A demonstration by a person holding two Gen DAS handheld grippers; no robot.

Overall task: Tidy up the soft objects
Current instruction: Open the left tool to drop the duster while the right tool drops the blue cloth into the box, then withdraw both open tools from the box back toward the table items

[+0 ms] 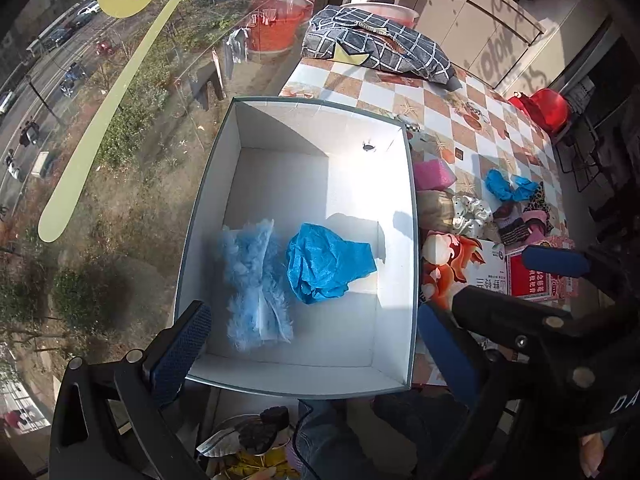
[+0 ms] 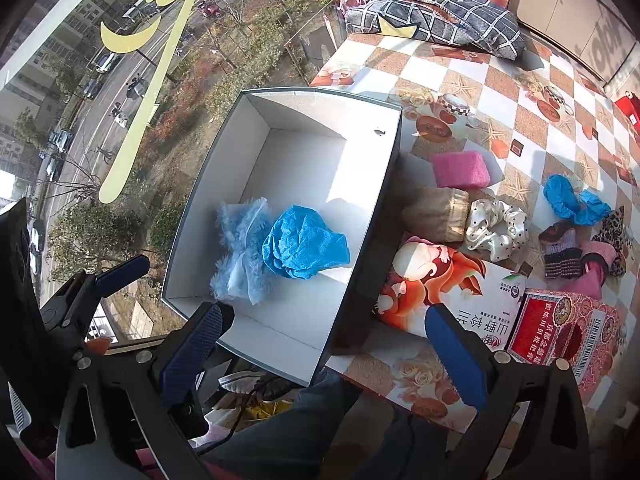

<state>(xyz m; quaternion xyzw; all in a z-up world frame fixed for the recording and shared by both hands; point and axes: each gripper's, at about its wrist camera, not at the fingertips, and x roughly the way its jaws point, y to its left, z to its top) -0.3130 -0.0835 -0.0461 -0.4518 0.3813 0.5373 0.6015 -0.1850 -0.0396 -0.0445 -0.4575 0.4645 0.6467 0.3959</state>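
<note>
A white-lined box [image 1: 412,216] stands at the table's window edge. Inside it lie a fluffy light-blue piece [image 1: 256,284] and a crumpled blue glove [image 1: 328,260], side by side and touching. My left gripper [image 1: 316,332] hangs open above the box's near end, holding nothing. My right gripper [image 2: 324,336] is open too, straddling the box's near right corner, and is empty. To the right of the box lie a pink sponge [image 2: 460,168], a beige pouch [image 2: 436,216], a white dotted scrunchie [image 2: 496,228], more blue gloves [image 2: 576,200] and striped socks [image 2: 560,256].
Two printed cartons, one orange [image 2: 440,280] and one red [image 2: 560,328], lie near the table's front edge. A checked pillow [image 2: 432,16] rests at the far end. A window pane [image 2: 120,120] runs along the box's left side. A person's legs show below the table.
</note>
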